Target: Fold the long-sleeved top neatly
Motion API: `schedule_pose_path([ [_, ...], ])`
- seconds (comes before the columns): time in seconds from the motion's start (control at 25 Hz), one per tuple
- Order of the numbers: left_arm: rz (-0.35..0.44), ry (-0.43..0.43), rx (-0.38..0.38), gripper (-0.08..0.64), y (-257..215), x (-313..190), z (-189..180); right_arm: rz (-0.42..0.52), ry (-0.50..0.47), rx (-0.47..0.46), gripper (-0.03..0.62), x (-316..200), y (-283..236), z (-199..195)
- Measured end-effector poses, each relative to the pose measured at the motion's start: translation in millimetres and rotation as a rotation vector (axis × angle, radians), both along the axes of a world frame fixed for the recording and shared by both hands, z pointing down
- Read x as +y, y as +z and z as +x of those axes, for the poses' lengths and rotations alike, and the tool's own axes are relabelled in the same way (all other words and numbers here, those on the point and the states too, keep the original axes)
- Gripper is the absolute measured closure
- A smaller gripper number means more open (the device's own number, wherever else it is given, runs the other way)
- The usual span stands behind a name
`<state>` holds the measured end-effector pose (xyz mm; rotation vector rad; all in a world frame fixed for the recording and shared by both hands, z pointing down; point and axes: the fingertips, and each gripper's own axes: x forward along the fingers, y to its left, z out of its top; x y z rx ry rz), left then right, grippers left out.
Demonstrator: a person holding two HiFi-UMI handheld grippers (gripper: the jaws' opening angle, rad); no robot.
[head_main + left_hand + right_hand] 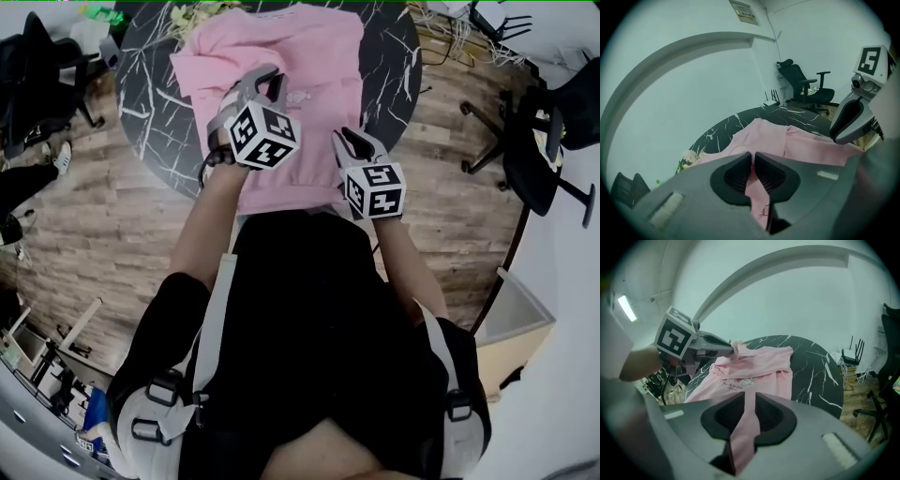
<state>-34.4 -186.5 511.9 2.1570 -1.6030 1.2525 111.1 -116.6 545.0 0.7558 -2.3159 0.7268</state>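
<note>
Left tool [753,158] is clenched on a pinch of the pink top [300,56], and the right tool [750,398] grips its near edge. The top stretches away from both across the round worktop [155,122], with the left tool reaching farther in.

Left gripper [753,165] jaws clamped pink top [806,145] fabric; rest lay spread across dark marble table [723,127]

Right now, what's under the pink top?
A round black marbled table lies under the pink top. Its near hem extends past the table's rim. The tabletop beneath the fabric is covered, so anything lying there cannot be seen.
</note>
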Motion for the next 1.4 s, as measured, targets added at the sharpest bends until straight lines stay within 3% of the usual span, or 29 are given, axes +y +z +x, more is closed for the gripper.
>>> schedule_pose_path([
  [0.32, -0.028, 0.070, -0.046, 0.525, 5, -13, 38, -0.018, 0.024, 0.012, 0.515, -8, 6, 23],
  [0.56, -0.085, 0.106, -0.037, 0.517, 22, -19, 56, -0.026, 0.051, 0.014, 0.515, -14, 9, 35],
  [0.8, -0.099, 0.167, 0.008, 0.411, 31, -10, 77, -0.025, 0.055, 0.024, 0.515, -20, 10, 37],
  [1.0, -0.128, 0.072, 0.072, 0.411, 42, 11, 56, 0.002, 0.006, 0.028, 0.515, -36, 5, 21],
  [1.4, -0.177, -0.192, 0.141, 0.413, 56, 67, -44, 0.130, -0.094, 0.018, 0.501, -89, -11, -58],
])
